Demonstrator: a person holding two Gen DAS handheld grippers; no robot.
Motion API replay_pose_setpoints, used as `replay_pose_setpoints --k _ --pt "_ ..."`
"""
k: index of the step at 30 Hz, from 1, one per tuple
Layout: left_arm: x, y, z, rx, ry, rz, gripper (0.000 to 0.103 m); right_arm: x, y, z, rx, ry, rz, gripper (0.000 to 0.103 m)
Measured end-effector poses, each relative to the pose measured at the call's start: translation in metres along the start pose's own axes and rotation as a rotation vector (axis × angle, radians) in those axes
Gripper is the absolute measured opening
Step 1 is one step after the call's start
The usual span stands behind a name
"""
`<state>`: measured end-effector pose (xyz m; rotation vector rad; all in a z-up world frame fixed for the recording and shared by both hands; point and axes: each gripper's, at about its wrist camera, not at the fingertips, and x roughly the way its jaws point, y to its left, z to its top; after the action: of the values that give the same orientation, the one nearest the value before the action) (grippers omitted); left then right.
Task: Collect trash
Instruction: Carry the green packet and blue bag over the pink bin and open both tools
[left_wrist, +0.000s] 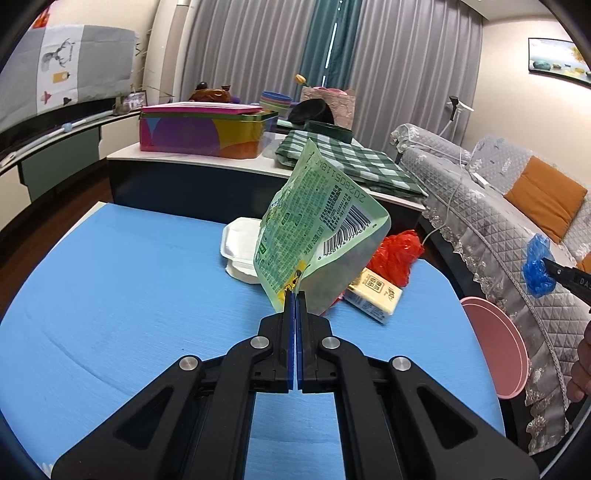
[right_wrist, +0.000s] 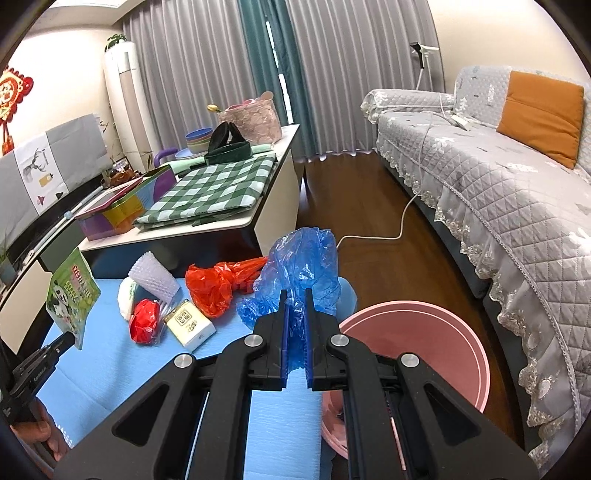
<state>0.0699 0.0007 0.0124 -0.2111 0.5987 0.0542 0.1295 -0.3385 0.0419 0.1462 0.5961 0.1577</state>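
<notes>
My left gripper (left_wrist: 295, 293) has its jaws pressed together on the bottom corner of a green printed plastic snack pouch (left_wrist: 314, 218), which stands up tilted above the blue foam-covered table (left_wrist: 129, 295) and clear of its surface. My right gripper (right_wrist: 296, 295) is clamped on a crumpled blue plastic bag (right_wrist: 303, 266); the film fills the narrow gap between the pads and bulges out above the fingertips, over the table's right edge. Just beside that edge, lower down, stands a round pink plastic basin (right_wrist: 443, 317); the visible part of its interior is bare pink wall, and the rest is hidden behind my right fingers. The remaining trash lies on the far part of the table: a crumpled red plastic bag (right_wrist: 218, 284), a small cream-yellow carton (right_wrist: 190, 325) just in front of it, a red crumpled wrapper (right_wrist: 144, 325) to the left of the carton, a clear dimpled plastic cup (right_wrist: 153, 280) lying on its side, and a white foam clamshell box (left_wrist: 240, 247) behind the pouch, its lid down so the contents cannot be told. Beyond stands a white low table (right_wrist: 273, 206) carrying a folded green checked cloth (right_wrist: 214, 192) and a multicoloured rectangular tin (left_wrist: 207, 133), lid on in the left view. A grey quilted sofa (right_wrist: 498, 177) runs along the right.
</notes>
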Motion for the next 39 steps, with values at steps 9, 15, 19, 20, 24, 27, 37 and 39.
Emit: replay_pose_setpoints --k 9,15,19,20,24,27,37,39 --pt "0.000 -0.016 -0.003 0.029 0.002 -0.028 0.000 -0.010 -0.013 0.001 0.020 -0.020 -0.028 0.007" --pt "0.002 -0.029 -0.006 0.050 0.006 -0.051 0.000 -0.017 -0.026 0.004 0.026 -0.044 -0.077 0.007" --pt "0.005 -0.040 -0.008 0.065 0.014 -0.064 0.000 -0.024 -0.037 0.006 0.029 -0.063 -0.113 0.007" --pt "0.006 -0.042 -0.009 0.066 0.016 -0.067 0.000 -0.025 -0.040 0.006 0.031 -0.065 -0.118 0.007" --pt "0.007 -0.055 -0.009 0.074 0.022 -0.089 0.000 -0.030 -0.051 0.007 0.045 -0.075 -0.137 0.007" --pt "0.006 -0.066 -0.009 0.086 0.022 -0.108 0.000 -0.034 -0.058 0.008 0.054 -0.084 -0.148 0.007" --pt "0.008 -0.104 -0.009 0.129 0.038 -0.153 0.000 -0.043 -0.076 0.014 0.079 -0.109 -0.185 0.007" --pt "0.007 -0.112 -0.009 0.139 0.039 -0.161 0.000 -0.044 -0.079 0.015 0.087 -0.112 -0.184 0.007"
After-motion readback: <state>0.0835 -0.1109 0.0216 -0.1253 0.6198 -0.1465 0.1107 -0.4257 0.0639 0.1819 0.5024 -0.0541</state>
